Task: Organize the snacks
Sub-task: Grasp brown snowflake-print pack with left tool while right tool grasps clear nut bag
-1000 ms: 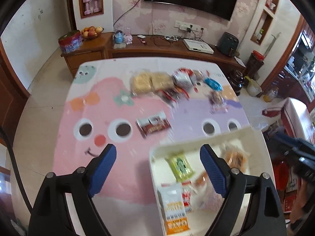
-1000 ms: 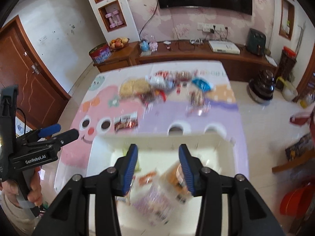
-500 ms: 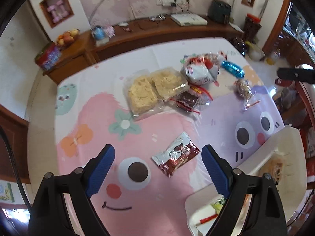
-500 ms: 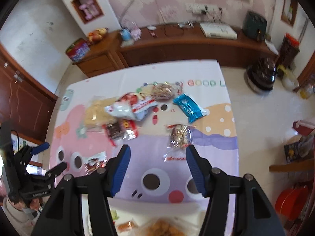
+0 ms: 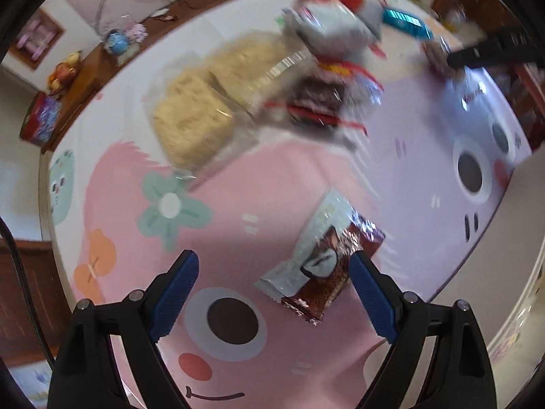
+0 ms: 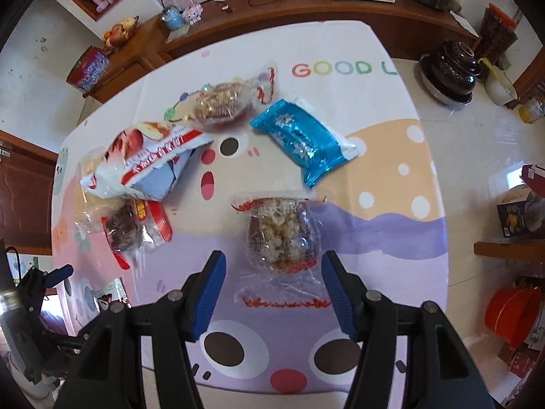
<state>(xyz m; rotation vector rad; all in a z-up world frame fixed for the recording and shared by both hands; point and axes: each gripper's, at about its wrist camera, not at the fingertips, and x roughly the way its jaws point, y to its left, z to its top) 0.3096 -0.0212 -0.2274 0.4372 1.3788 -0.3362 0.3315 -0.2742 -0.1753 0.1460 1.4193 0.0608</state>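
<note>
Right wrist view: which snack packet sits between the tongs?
The clear packet of pale popcorn-like clusters with red print, lying between the open right tongs. The shiny blue foil packet and the red-and-white bag lie farther off.

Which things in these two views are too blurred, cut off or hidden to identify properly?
- Left wrist view: the far snack pile is motion-blurred; its labels are unreadable.
- Left wrist view: the white plastic tray is cut off by the right edge; its contents are unseen.
- Right wrist view: the silver and brown foil packet is mostly hidden behind the right gripper.
- Right wrist view: the left gripper sits at the edge; its fingers are unclear.
</note>
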